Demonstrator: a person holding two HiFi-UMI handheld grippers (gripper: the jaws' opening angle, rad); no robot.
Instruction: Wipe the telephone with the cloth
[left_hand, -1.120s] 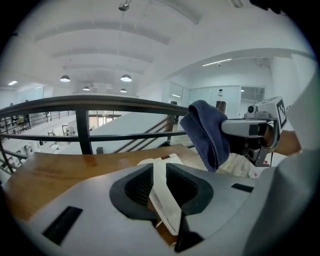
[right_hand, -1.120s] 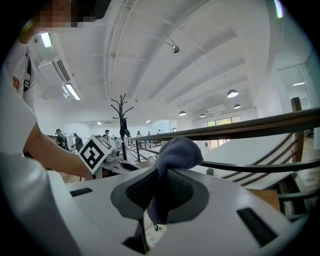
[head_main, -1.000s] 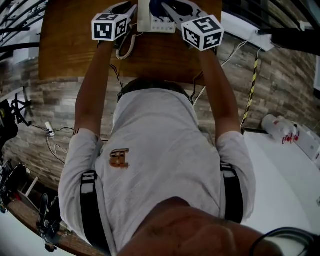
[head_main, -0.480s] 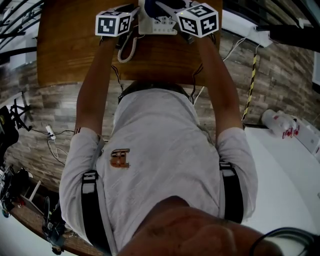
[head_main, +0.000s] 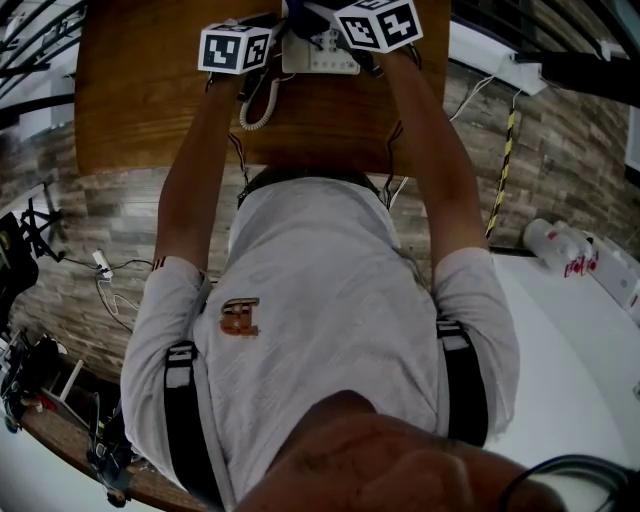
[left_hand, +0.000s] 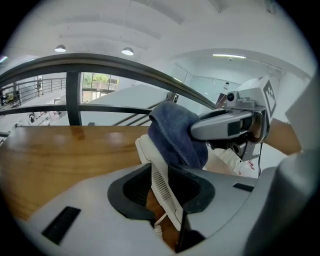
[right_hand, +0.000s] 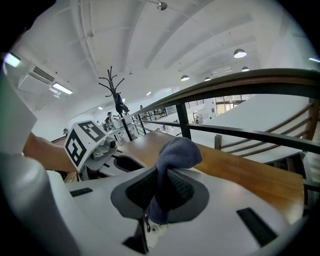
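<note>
White plastic desk telephone (head_main: 318, 52) with white coiled cord (head_main: 257, 102): it sits on the brown wooden table (head_main: 140, 90), set back from the near edge and about midway between the side edges. A ribbed white part, probably the handset, stands tilted, clamped in the left gripper (left_hand: 167, 197).

Dark blue bunched cloth (right_hand: 172, 160): it is pinched in the right gripper (right_hand: 160, 195) and rests against that part's upper end.

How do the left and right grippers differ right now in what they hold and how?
The left gripper is shut on the rigid white handset, tilted on edge between its jaws; the right gripper is shut on the soft blue cloth. The handset runs straight through the left jaws; the cloth bunches above the right ones. Both are shut over the wooden table, with the cloth against the handset's upper end.
</note>
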